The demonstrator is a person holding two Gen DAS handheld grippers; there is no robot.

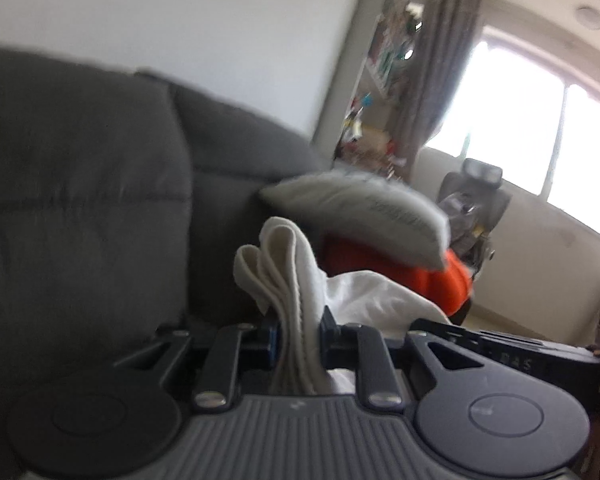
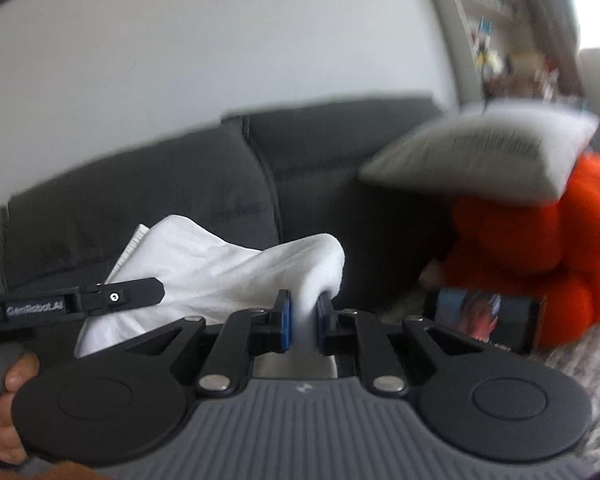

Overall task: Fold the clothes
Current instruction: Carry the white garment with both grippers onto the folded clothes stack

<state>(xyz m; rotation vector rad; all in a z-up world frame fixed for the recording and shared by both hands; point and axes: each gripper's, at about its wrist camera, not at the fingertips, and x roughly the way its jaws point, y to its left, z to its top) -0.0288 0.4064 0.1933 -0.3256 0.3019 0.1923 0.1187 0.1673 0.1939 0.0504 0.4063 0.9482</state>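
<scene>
A white garment [image 1: 296, 276] hangs between both grippers in front of a dark grey sofa [image 1: 80, 200]. My left gripper [image 1: 298, 330] is shut on a bunched, ribbed edge of it, which stands up in folds above the jaws. In the right wrist view the same white garment [image 2: 220, 264] spreads to the left, and my right gripper [image 2: 304, 314] is shut on another gathered part. The left gripper's black body [image 2: 100, 298] shows there at the left, with a person's hand [image 2: 8, 396] below it.
A grey pillow [image 2: 488, 152] lies on an orange knitted cushion [image 2: 540, 256] at the sofa's right end. A phone with a lit screen [image 2: 484, 318] leans against the cushion. A shelf [image 1: 384, 72], curtains and bright windows [image 1: 540, 120] are further right.
</scene>
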